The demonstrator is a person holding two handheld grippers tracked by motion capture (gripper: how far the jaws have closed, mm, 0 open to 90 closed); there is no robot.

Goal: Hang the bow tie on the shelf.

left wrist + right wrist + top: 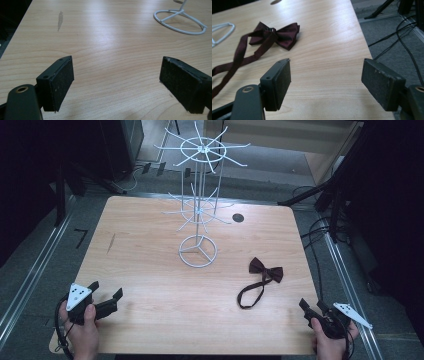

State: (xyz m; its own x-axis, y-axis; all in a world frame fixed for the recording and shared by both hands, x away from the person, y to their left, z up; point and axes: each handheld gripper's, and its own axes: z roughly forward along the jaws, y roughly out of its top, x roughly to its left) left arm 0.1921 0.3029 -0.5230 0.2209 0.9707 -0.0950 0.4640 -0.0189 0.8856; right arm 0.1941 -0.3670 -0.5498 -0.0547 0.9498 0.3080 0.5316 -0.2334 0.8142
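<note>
**A:** Your right gripper [311,309] sits at the near right corner of the table [150,290], low over the wood. In the right gripper view its jaws stand wide apart with bare wood between them, and nothing is held.

**B:** And the bow tie?

**A:** The dark red bow tie [266,271] lies flat on the table, ahead of your right gripper and a little toward the middle. Its strap [250,295] loops back toward you from the knot. In the right gripper view the bow [277,35] lies up and left of the jaws, apart from them, and the strap trails off the left edge of that view.

**B:** What about your other hand?

**A:** Your left gripper [106,296] rests near the left front corner, well apart from the bow tie. Its jaws are spread too, with only wood grain between them.

**B:** Anything else on the table?

**A:** The white wire rack [198,210] stands upright past the middle of the table, on its ring base [180,22]. A small dark round spot [238,218] sits to the right of it; it may be a hole in the tabletop, but I cannot tell from here.
</note>
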